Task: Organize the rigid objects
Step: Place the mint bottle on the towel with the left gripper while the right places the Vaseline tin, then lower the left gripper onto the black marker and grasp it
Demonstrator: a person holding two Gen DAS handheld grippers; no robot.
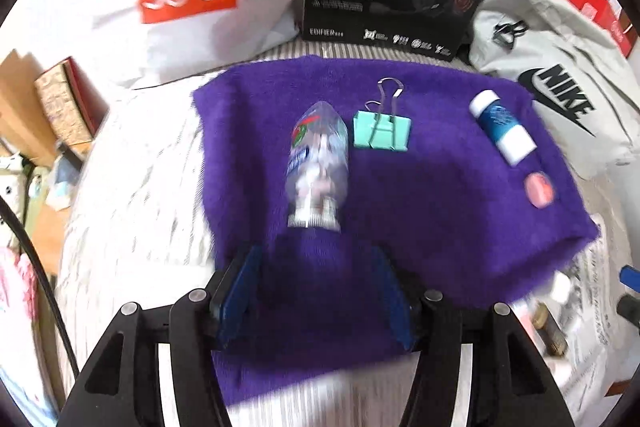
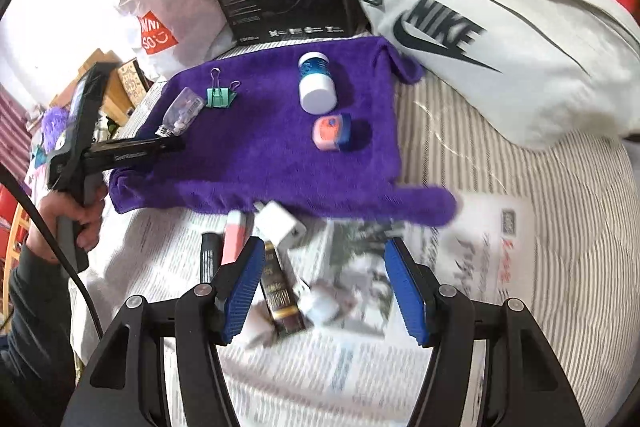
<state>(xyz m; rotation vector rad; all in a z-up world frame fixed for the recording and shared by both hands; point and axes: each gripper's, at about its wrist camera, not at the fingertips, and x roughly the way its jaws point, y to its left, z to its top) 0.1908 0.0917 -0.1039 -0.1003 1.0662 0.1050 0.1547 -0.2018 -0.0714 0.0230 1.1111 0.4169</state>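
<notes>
Purple towel point(image 1: 440, 211) lies spread on the striped bed point(image 2: 500, 163), carrying a clear bottle point(image 1: 318, 163), a mint binder clip point(image 1: 382, 133), a blue-and-white tube point(image 1: 502, 127) and a small pink jar point(image 1: 539, 190). Left gripper point(image 1: 316, 291) hovers just short of the bottle's cap, fingers spread wide and holding nothing. Right gripper point(image 2: 324, 287) hangs over newspaper point(image 2: 360, 367), fingers wide apart and empty, above a white charger point(image 2: 280, 223), a pink stick point(image 2: 234, 237) and a dark tube point(image 2: 282, 303).
</notes>
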